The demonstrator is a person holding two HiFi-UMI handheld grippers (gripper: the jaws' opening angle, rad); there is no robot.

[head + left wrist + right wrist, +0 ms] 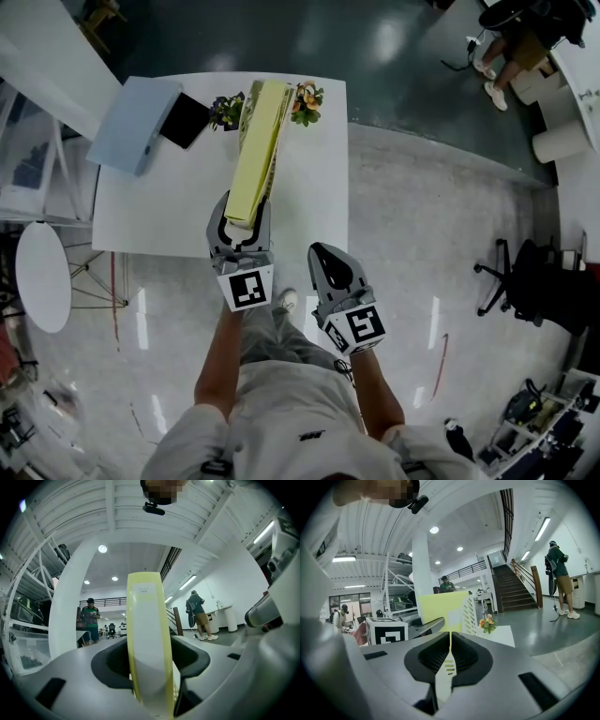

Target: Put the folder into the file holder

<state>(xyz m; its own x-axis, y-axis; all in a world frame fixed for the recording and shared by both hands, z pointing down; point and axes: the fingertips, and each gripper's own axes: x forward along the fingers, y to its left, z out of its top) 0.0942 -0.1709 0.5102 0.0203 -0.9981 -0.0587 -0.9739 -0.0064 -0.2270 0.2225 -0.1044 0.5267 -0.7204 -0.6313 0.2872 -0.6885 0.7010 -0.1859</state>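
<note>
One rectangular white desk (309,187) carries, from the left, one flat pale-blue case (136,122) with rounded corners, one thin black slab (185,120) partly under it, and two small flower pots (226,111) (307,103) at the far edge. Between the pots runs one yellow folder (255,150), smooth and stiff with a white label on its spine. It stands on its long edge in the one file holder (470,616), beside that holder's white wall cut with slanted slots, and its near end reaches the desk's near edge. The left gripper (242,208), grey plastic with one black-and-white marker cube, is held level at that end on an outstretched forearm. Its fingers stand parted, with the folder's spine upright between them. The right gripper (326,253), with its own cube, hangs just beside it over the glossy floor, off the desk's near edge and tipped slightly down. Its fingers are pressed together on nothing.
</note>
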